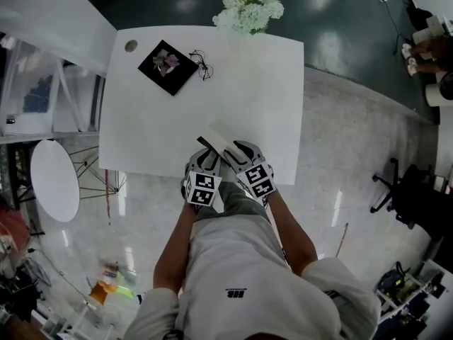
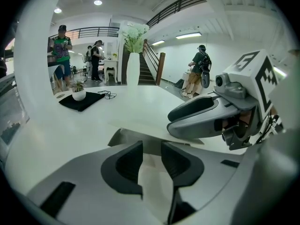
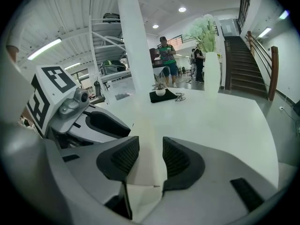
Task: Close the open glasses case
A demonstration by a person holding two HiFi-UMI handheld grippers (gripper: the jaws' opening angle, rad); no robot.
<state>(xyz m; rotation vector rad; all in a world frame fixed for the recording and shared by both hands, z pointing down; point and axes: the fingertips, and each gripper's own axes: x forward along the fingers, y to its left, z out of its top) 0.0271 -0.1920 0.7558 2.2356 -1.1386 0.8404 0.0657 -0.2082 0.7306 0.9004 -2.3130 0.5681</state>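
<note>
Open cream glasses case (image 1: 214, 138) at lower centre of frame, on near edge of white desk (image 1: 141, 119); lid flap clamped between right gripper (image 3: 151, 156) jaws; near end pinched in left gripper (image 2: 151, 159) jaws; black mat (image 1: 167, 67), spectacles (image 1: 202, 62) and white flowers (image 1: 249, 7) towards top.

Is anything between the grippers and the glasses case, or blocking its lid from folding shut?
Nothing visible does. The left gripper and right gripper each have a pale flap of the case between their jaws at the near edge of the table. The mat and glasses lie far across it.
</note>
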